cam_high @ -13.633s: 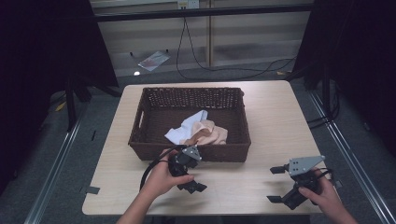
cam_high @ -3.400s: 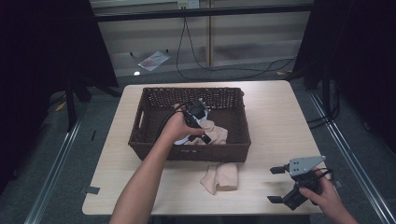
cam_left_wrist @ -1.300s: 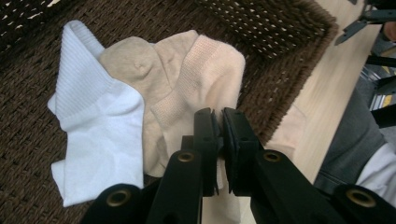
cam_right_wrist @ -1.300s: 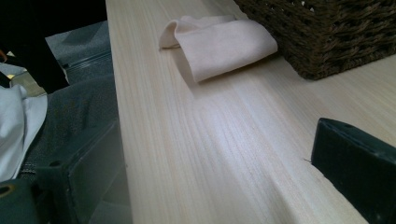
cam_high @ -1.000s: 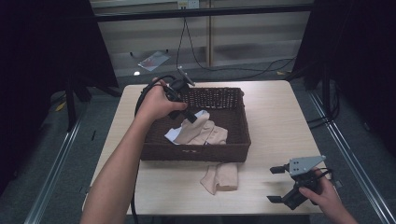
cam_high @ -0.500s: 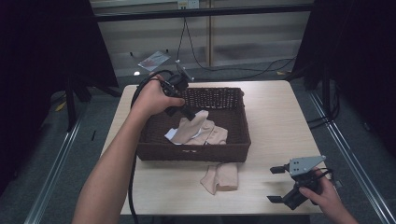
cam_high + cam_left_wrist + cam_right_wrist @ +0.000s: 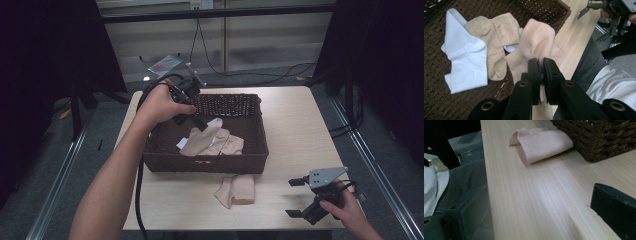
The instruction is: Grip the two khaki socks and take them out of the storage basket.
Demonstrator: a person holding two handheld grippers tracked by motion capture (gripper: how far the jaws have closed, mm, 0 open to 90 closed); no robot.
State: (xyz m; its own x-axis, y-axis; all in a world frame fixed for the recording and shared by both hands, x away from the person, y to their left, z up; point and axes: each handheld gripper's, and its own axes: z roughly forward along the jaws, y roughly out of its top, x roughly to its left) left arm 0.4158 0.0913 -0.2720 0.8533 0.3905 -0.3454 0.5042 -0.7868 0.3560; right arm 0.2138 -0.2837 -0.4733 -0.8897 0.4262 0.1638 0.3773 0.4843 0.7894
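Note:
My left gripper [image 7: 196, 121] hangs over the back left of the brown wicker basket [image 7: 205, 163], shut on a peach sock [image 7: 201, 140] that dangles from it into the basket. In the left gripper view the jaws [image 7: 541, 63] pinch that peach sock [image 7: 536, 42] above two tan socks [image 7: 496, 37] and a white sock [image 7: 465, 57] on the basket floor. A folded peach sock [image 7: 236, 189] lies on the table in front of the basket. My right gripper [image 7: 304, 197] rests open at the table's front right, nothing between its jaws.
The right gripper view has the folded sock [image 7: 541, 141] ahead on the light wood table [image 7: 529, 195], with the basket's corner [image 7: 604, 137] beyond it. A black cable [image 7: 139, 195] trails from the left gripper along the forearm. The table's right half [image 7: 300, 130] is bare.
The left gripper has risen and drawn toward the basket's back left, pulling a peach sock up with it. Earlier it left one peach sock on the table. The right gripper stayed still.

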